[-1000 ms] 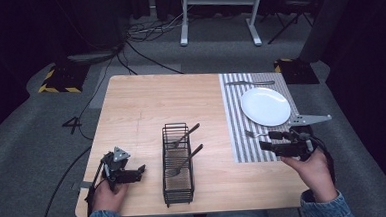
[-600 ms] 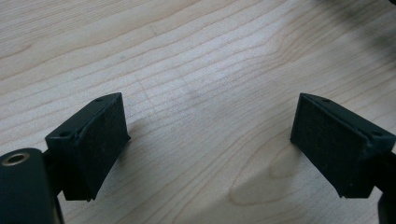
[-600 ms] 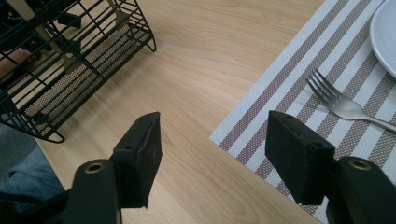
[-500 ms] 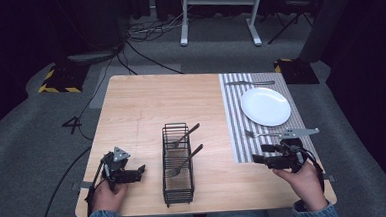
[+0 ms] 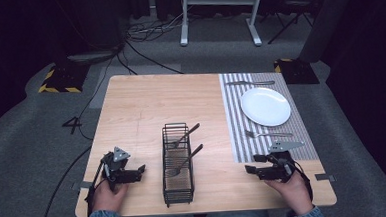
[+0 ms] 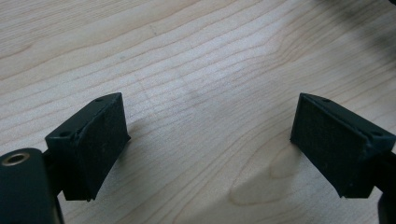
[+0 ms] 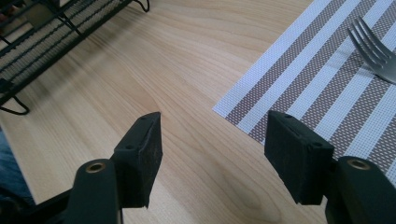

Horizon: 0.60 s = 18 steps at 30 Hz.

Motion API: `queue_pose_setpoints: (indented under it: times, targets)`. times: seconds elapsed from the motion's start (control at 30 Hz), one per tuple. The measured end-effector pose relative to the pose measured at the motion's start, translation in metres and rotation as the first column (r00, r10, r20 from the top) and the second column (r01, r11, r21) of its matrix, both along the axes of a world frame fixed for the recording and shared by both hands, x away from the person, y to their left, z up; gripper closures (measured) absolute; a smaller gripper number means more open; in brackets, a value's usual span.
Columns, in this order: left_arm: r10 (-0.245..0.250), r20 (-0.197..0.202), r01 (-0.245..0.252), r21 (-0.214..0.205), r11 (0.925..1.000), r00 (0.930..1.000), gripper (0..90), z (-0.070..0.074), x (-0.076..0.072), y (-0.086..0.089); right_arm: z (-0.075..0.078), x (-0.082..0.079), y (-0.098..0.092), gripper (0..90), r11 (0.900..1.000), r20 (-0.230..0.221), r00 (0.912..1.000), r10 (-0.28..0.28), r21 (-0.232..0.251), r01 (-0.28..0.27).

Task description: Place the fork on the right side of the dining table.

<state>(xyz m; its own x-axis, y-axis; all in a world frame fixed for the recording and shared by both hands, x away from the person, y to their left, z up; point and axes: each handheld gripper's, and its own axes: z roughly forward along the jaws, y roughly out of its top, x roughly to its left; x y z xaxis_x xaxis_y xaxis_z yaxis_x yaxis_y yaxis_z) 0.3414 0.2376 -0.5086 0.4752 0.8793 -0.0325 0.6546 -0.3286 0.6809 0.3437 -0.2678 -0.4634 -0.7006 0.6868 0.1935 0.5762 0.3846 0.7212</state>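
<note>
A: The surface?
B: Pale grained wood table (image 5: 146,111). Left gripper (image 5: 140,169) gapes, empty, on bare wood; black wire rack (image 5: 177,162) mid-table.
A: Rightward?
B: Right gripper (image 5: 250,169) open, empty, beside woven striped placemat (image 5: 236,121) bearing steel fork (image 5: 267,133).

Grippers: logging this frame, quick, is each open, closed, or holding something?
Left gripper: open, empty, over bare table.
Right gripper: open, empty, by placemat corner.
</note>
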Motion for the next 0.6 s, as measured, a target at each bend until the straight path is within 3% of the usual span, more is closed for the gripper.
queue_pose_setpoints:
  times: [0.17, 0.6]
  targets:
    - [0.000, 0.000, 0.000, 0.000, 1.0000, 1.0000, 11.0, 0.000, 0.000, 0.000, -0.012, -0.003, 0.005, 37.6, 1.0000, 0.010, 0.9999, 0.004, -0.007, -0.004]
    - [0.001, -0.001, -0.001, -0.002, 1.0000, 1.0000, 11.0, 0.000, 0.000, 0.000, -0.035, -0.011, 0.019, 38.4, 0.9948, 0.078, 0.9962, 0.039, -0.097, -0.031]
